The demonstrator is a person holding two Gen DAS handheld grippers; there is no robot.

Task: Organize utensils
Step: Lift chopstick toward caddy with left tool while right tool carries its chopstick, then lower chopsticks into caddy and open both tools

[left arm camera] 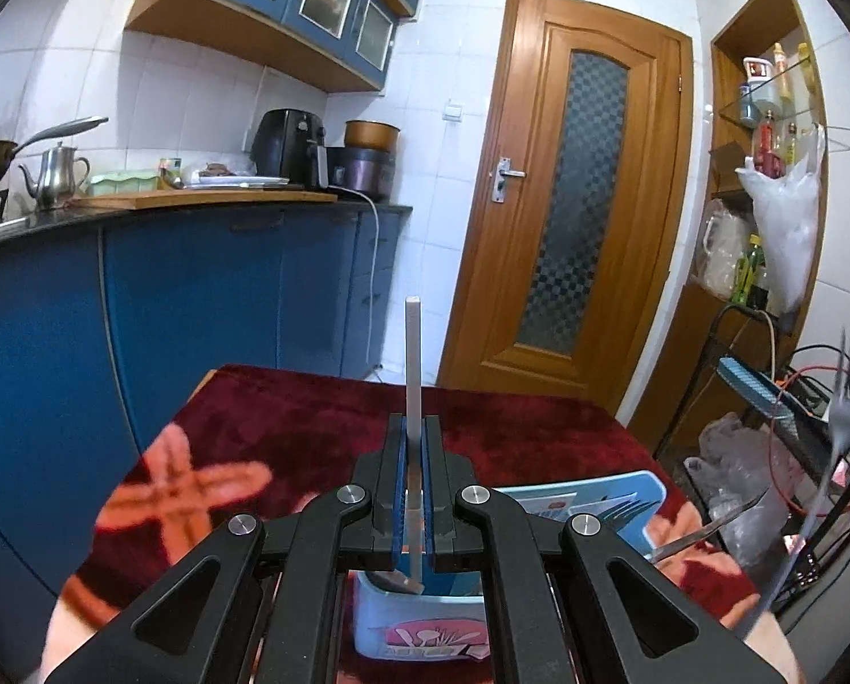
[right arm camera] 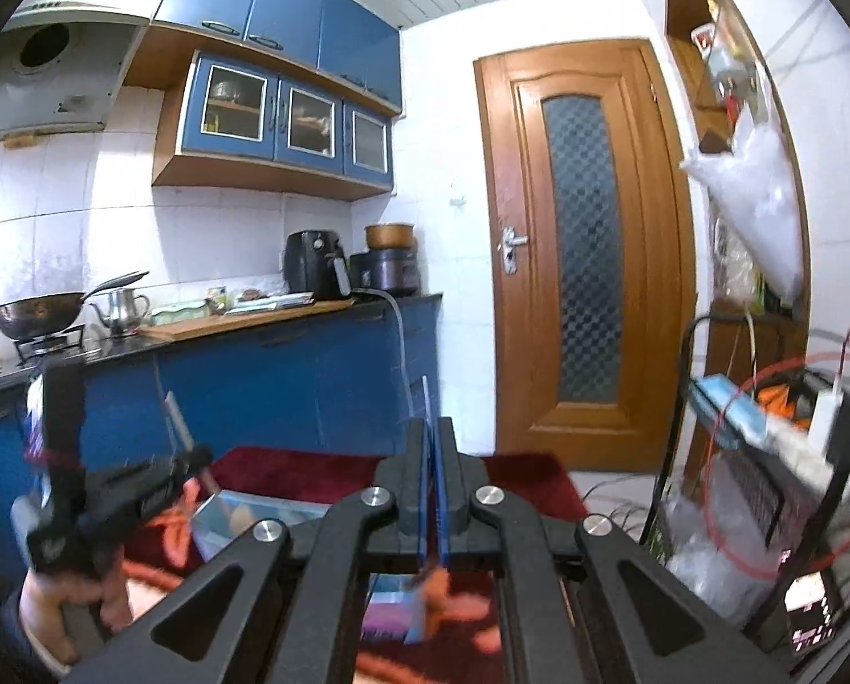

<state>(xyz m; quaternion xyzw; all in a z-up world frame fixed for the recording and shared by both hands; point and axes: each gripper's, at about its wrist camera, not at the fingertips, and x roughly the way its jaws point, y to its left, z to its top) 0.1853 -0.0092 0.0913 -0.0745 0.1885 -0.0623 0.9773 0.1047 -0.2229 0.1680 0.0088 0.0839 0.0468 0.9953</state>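
Though the light blue plastic utensil holder (left arm camera: 419, 621) carries a pink panel with white cutlery shapes and a line of lettering beneath, that lettering is too blurred to read, and the black linkage of the left gripper (left arm camera: 414, 427) covers most of the box. Its jaws are closed on a slim white stick-like handle (left arm camera: 413, 353) that stands upright; the lower end dips into the holder beside something grey I cannot identify. To the right, a silver metal fork (left arm camera: 844, 399) hangs tines-up, smeared by motion, and what grips it is cut off at the frame's edge. Another fork (left arm camera: 710, 530) lies by a blue tray (left arm camera: 624, 490) on the dark red velvet tablecloth (left arm camera: 310, 416). From the right wrist view, the right gripper (right arm camera: 431, 433) is pressed shut on a thin metal shaft seen edge-on, barely discernible. Nothing else in the kitchen bears legible writing.
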